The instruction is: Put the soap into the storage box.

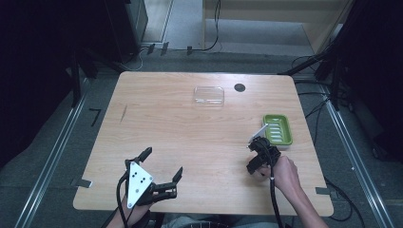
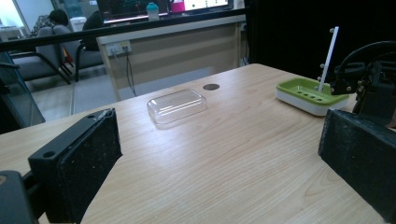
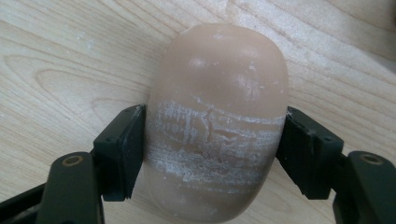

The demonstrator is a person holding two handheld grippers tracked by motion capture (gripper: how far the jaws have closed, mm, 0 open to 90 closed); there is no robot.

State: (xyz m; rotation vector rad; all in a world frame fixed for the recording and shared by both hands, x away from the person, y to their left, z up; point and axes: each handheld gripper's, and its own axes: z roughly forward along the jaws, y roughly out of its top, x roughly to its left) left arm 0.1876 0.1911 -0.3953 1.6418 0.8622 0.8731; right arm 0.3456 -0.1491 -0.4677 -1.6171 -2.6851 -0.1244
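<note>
High view first, from left to right: the left gripper [image 1: 164, 167] rests low at the near left of the wooden table [image 1: 161, 128], its jaws spread wide apart with nothing between them. Farther back, near the middle of the far edge, a clear plastic lid [image 1: 208, 95] lies flat, and just to its right is a small dark round spot [image 1: 240, 87] in the tabletop. Toward the right edge sits a green soap dish [image 1: 278, 129] on a white base, with a thin white stick [image 1: 259, 131] leaning up at its near left corner. Just in front of the dish, the right gripper [image 1: 257, 153] points down at the table, the person's hand [image 1: 285, 172] behind it.

Right gripper view shows a tan bar of soap [image 3: 217, 121] lying on the wood, both black pads [image 3: 126, 149] pressed against its sides across a whitish scuffed band, so those jaws are clamped on it.
</note>
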